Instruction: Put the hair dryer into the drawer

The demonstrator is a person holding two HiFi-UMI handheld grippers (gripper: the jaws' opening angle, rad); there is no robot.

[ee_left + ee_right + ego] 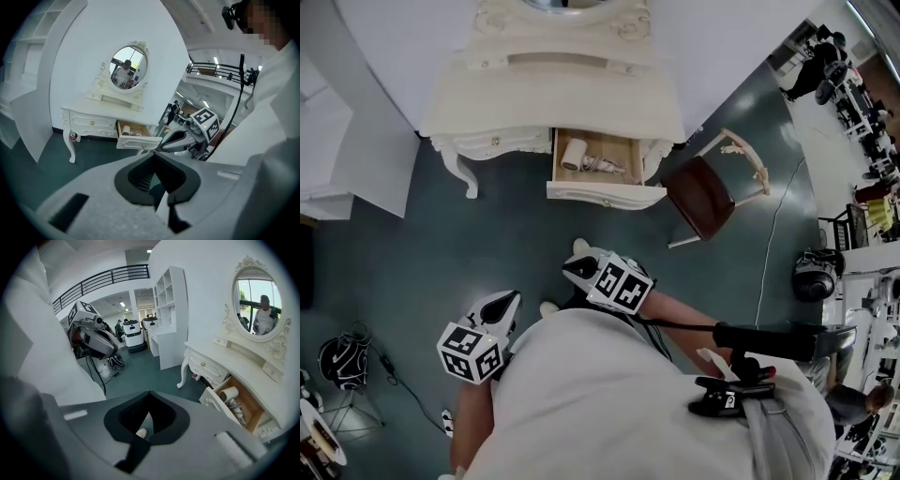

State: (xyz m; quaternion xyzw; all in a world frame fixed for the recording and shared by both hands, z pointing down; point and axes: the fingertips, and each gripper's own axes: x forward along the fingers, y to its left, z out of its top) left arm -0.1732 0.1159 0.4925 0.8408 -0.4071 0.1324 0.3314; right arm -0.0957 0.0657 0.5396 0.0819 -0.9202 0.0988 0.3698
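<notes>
Left gripper (510, 298): held low, just ahead of the person's white top (609, 394), well short of the dressing table (553, 103). Jaws pressed together, nothing between them.
Right gripper (570, 268): near the left one, a little closer to the table. Jaws likewise closed and empty.
Both point toward the table across the dark green floor (516, 234).
Drawer (605, 195): the right-hand one on the table front, pulled open.
Hair dryer (573, 153): white, lying inside that drawer at its left end. Its cord (606, 166) is bundled beside it.
Oval mirror (258, 300): upright at the back of the table top.
Brown-seated chair (701, 197): just right of the table, set at an angle.
</notes>
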